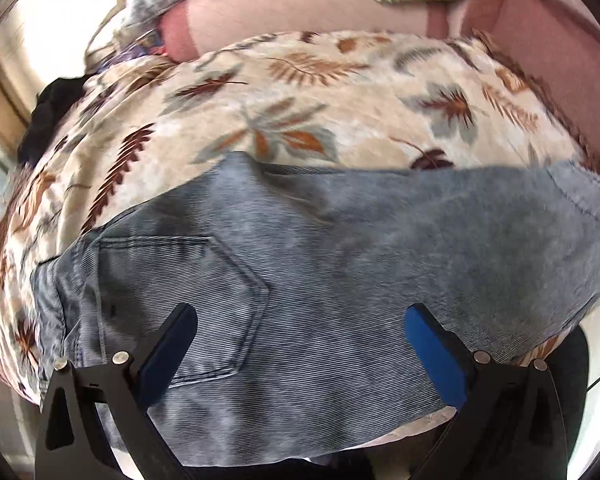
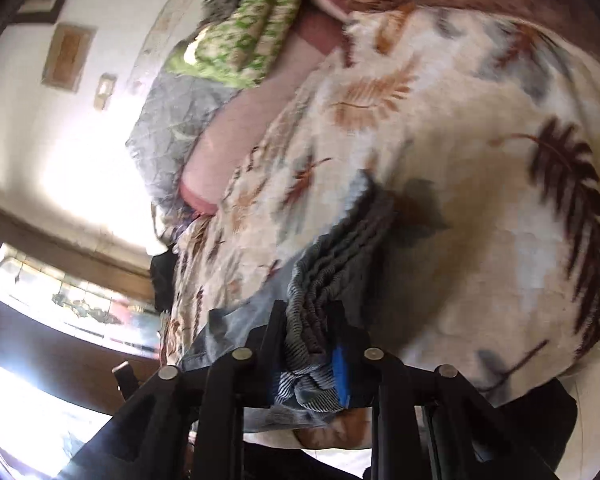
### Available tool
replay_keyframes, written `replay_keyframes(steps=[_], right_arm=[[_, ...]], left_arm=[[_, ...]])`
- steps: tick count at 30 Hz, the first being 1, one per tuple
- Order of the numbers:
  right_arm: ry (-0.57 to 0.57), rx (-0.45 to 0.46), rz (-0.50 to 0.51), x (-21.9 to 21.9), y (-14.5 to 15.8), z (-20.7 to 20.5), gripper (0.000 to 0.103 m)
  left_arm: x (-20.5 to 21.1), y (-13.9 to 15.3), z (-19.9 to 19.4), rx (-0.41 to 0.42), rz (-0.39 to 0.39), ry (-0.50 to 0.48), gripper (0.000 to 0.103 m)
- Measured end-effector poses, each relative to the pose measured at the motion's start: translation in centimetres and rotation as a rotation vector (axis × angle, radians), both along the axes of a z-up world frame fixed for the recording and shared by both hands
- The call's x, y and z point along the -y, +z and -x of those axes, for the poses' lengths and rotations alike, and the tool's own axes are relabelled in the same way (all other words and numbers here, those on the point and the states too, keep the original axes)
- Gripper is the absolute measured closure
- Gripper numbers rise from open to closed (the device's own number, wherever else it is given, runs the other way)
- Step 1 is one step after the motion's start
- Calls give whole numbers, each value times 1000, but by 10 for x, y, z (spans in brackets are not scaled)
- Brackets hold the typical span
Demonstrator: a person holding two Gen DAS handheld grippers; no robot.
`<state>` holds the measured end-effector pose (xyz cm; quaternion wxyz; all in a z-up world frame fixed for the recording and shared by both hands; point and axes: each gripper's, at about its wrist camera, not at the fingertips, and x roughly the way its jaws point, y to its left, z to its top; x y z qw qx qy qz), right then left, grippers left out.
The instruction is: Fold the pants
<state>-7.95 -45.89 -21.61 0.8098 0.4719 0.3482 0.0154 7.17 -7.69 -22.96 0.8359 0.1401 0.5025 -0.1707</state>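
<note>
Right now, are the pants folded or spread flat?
Folded, at least partly: the pants lie doubled on the blanket, and the right gripper is shut on a bunch of stacked layers. The left gripper is open above them.

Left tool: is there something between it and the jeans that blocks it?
Nothing visible. The open left tool hangs directly over the jeans, near the back pocket, with only denim between its fingers.
</note>
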Motion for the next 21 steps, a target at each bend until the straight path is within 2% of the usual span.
replay_keyframes(steps=[3,6,11,15,17,18,19,20,21], right_arm=[[68,14,53,-32,20,-17,82],[137,26,64,-64,29,-35,82],[280,11,85,-126,25,-69,82],[390,-24,60,-172,10,-93,82],[430,-43,7,-191,-1,-102,76],[449,-50,-31,-197,-6,-105,69],[462,-53,-58,-202,-9,-106,48],[460,-46,-62,-204,-9,-106,37],[450,-23,-53,-203,-7,-104,37]], left_arm=[[-18,8,2,16,30,43,0],[-37,16,2,21,61,74,0],[-55,18,1,30,95,91,0],[-69,18,2,27,99,126,0],[-77,17,1,22,100,150,0],[-79,16,1,19,98,157,0],[-81,15,0,16,97,163,0],[-82,14,0,14,96,165,0],[-82,14,0,13,95,165,0]])
